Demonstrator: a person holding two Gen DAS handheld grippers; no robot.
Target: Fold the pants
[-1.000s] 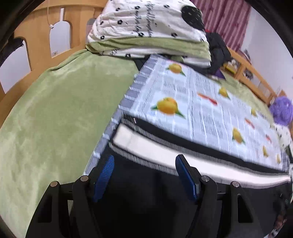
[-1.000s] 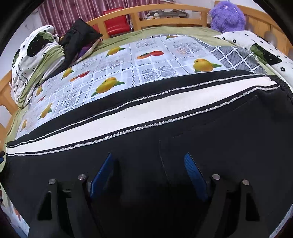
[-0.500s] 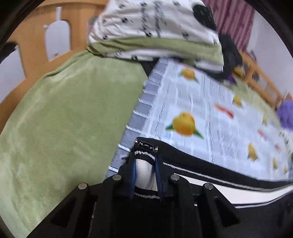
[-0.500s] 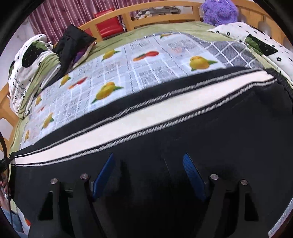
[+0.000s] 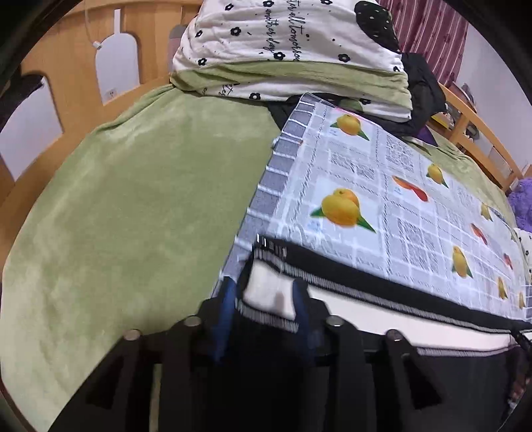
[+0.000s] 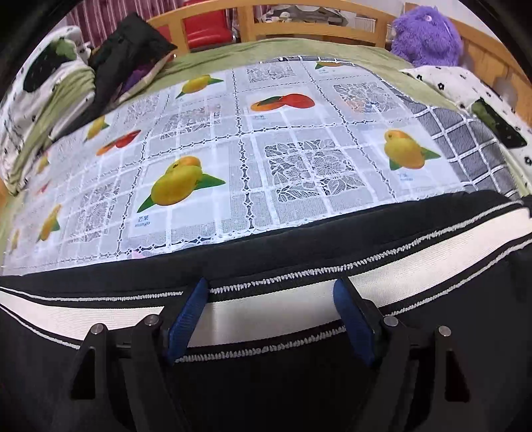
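Black pants (image 6: 299,382) with a white side stripe (image 6: 415,266) lie along the near edge of a fruit-print cloth (image 6: 266,166) on the bed. In the left wrist view the pants (image 5: 382,382) run off to the right. My left gripper (image 5: 266,299) is partly closed around the bunched end of the stripe (image 5: 269,292); the fabric bulges between the blue pads. My right gripper (image 6: 271,312) is open, low over the pants, with the white stripe between its fingers.
A green blanket (image 5: 133,216) covers the bed left of the cloth. Folded bedding (image 5: 292,50) and a dark garment (image 6: 129,50) are piled at the head. A purple plush toy (image 6: 425,36) and a wooden bed rail (image 6: 316,26) lie beyond.
My left gripper shut on the stripe end half a second ago; its jaws now stand a little wider with fabric still between. My right gripper moved forward over the white stripe.
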